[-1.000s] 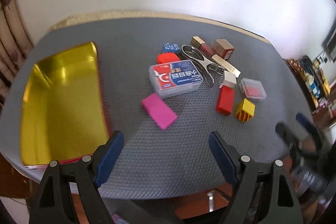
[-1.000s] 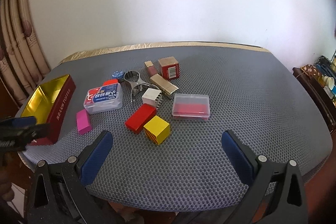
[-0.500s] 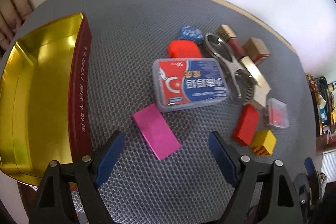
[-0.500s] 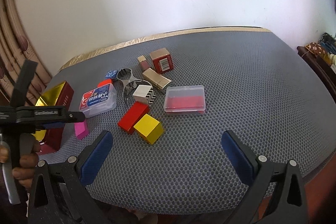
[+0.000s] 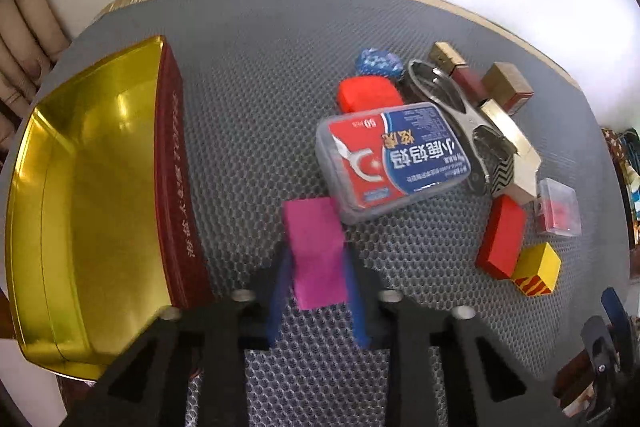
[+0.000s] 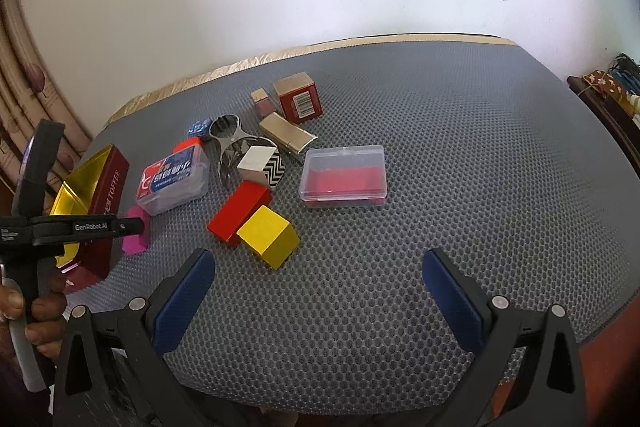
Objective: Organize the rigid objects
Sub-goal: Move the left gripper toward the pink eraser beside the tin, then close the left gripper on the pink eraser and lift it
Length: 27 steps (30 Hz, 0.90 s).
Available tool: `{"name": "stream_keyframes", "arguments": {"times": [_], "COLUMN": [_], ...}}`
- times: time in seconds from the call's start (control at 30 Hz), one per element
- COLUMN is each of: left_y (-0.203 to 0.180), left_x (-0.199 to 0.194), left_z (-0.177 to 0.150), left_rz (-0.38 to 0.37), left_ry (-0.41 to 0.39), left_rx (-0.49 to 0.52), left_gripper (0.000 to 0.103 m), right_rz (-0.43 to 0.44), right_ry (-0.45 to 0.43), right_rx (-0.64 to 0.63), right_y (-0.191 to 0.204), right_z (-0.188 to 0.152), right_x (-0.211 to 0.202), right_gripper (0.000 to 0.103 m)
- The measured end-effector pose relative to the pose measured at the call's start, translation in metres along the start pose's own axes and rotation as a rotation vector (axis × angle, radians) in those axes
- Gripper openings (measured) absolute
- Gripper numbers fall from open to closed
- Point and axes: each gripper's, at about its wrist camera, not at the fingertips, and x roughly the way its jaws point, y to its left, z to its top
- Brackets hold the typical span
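Pink block point(image 5: 316, 251) | touching clear floss box point(image 5: 394, 159) | tin point(image 5: 80, 195) left

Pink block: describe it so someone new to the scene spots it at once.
Find the gold tin with dark red walls at the mat's left side. Just right of it, in front of the clear toothpick box with the red and blue label, lies the pink block, clamped by the left gripper. It is the only pink thing here.

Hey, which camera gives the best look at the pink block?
The left wrist view: the pink block fills the centre, clamped in the left gripper. The right wrist view shows only a sliver at the left, partly hidden behind that gripper.
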Motion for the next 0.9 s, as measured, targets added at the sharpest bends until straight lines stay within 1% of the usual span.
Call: {"name": "stream_keyframes", "arguments": {"times": [0.03,0.1,0.17,0.23,0.27,0.33,0.37,0.43,0.47,0.5,0.53,0.6,0.63,0.73,0.8,0.9], "left_y": [0.0,0.004,0.009,0.013,0.017,0.017,0.018,0.021,0.015,0.011,-0.005,-0.016,-0.019,-0.015,-0.009,-0.004], "left_x": [-0.003,-0.005,-0.007,-0.006,-0.009,0.001,0.004,0.006,0.007,0.011,0.016,0.019,0.022,0.028,0.03,0.035], "left_z": [-0.002,0.0,0.002,0.003,0.002,0.006,0.008,0.02,0.021,0.026,0.024,0.031,0.034,0.042,0.048,0.056], "left_rz": [0.0,-0.041,-0.062,-0.099,-0.104,-0.112,-0.113,-0.103,-0.097,-0.097,-0.09,-0.038,-0.03,-0.055,-0.059,-0.068], "left_ry": [-0.009,-0.012,-0.018,-0.008,-0.003,0.036,0.056,0.053,0.055,0.075,0.088,0.09,0.1,0.107,0.099,0.102], "left_rx": [0.013,0.028,0.023,0.022,0.02,0.041,0.044,0.04,0.044,0.054,0.056,0.084,0.09,0.069,0.047,0.045], "left_gripper": [0.015,0.015,0.015,0.015,0.015,0.015,0.015,0.015,0.019,0.026,0.027,0.027,0.028,0.027,0.023,0.024], "right_rz": [0.002,-0.002,0.003,0.013,0.017,0.023,0.026,0.028,0.027,0.027,0.029,0.034,0.037,0.039,0.045,0.047], "right_ry": [0.004,0.01,0.019,0.032,0.04,0.052,0.055,0.054,0.052,0.052,0.052,0.055,0.058,0.056,0.056,0.059], "right_rx": [-0.007,-0.015,-0.008,0.005,0.01,0.016,0.019,0.021,0.02,0.02,0.022,0.027,0.03,0.036,0.038,0.037], "right_y": [0.0,0.0,0.0,-0.002,-0.003,-0.003,-0.004,-0.004,-0.004,-0.004,-0.004,-0.004,-0.005,-0.005,-0.005,-0.003], "right_z": [0.0,-0.001,-0.002,-0.003,-0.003,-0.003,-0.003,-0.003,-0.003,-0.003,-0.004,-0.004,-0.004,-0.004,-0.004,-0.006], "right_x": [0.001,0.003,0.005,0.008,0.009,0.012,0.013,0.012,0.012,0.012,0.011,0.011,0.011,0.01,0.009,0.008], "right_gripper": [0.103,0.103,0.103,0.103,0.103,0.103,0.103,0.103,0.103,0.103,0.103,0.103,0.103,0.103,0.103,0.103]}}
